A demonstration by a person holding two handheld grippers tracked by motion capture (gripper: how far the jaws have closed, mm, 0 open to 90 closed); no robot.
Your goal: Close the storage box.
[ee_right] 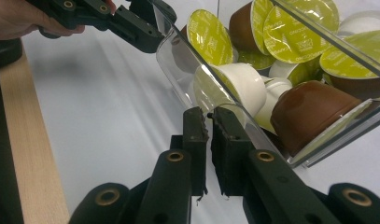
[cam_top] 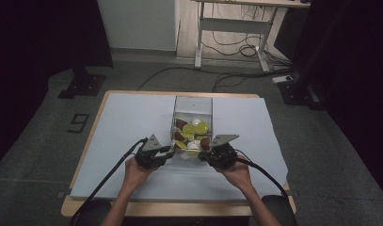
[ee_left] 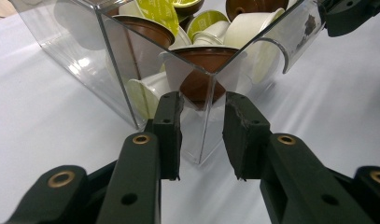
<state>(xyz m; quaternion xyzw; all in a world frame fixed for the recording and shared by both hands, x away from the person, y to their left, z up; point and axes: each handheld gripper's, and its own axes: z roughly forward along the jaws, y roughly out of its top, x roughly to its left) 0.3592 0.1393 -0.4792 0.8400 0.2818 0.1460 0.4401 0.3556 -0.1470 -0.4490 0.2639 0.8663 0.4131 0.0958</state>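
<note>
Leftmost in the high view, we hold the left gripper (cam_top: 169, 151) at the near left corner of the clear plastic box (cam_top: 193, 104), which stands on the pale sheet covering the table (cam_top: 132, 122), about midway across and open at the top. Seen from the left gripper view, our jaws stand apart on either side of that corner edge of the box (ee_left: 108, 70); the left pad lies against or just beside one wall, while the right pad shows a gap to the other wall, so we cannot tell whether they press on it. Inside the box lie coffee capsules (cam_top: 194, 134), some brown, some white, several with yellow-green foil lids; they are heaped toward the near end. Moving right, the right gripper (cam_top: 204, 153) sits at the near right corner of the box. From the right gripper view, its jaws (ee_right: 208, 140) are drawn close together with the thin curved wall of the box (ee_right: 178, 56) caught between the pads, clamped on it. A brown capsule (ee_right: 309, 114) rests against that wall just beyond the jaws.
</note>
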